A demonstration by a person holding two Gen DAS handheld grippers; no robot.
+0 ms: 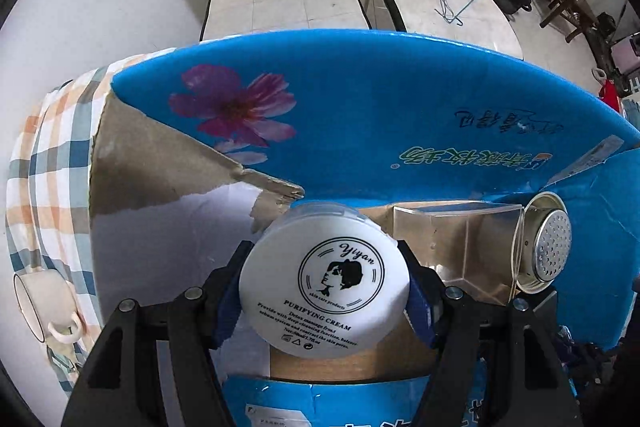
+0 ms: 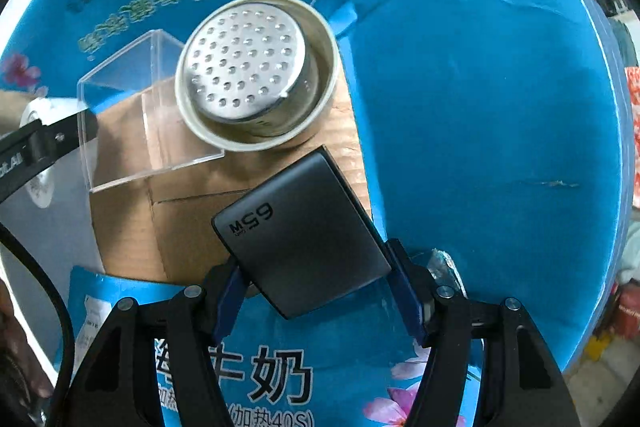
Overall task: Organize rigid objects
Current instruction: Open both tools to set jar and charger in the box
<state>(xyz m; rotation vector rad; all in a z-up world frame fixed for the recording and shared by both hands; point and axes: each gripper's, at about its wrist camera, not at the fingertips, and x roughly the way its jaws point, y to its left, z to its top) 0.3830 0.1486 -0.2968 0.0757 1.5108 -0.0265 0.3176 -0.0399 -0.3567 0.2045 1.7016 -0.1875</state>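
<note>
Box [image 2: 480, 107] cut off by frame edges. Clear case [image 1: 452, 243] partly behind cream jar [image 1: 324, 283]. Mug [image 1: 44, 303] cut at left edge. Small jar print unreadable.

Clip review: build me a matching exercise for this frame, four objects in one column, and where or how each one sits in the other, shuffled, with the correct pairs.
Things:
1. cream jar
2. grey charger block
3. perforated metal strainer
4. white mug

Places or states:
A. on its side on the checked cloth, outside the box
B. lying in the blue carton against the clear plastic box
C. held in the left tongs
D. held in the right tongs

Pairs: 1-C, 2-D, 3-B, 4-A
</note>
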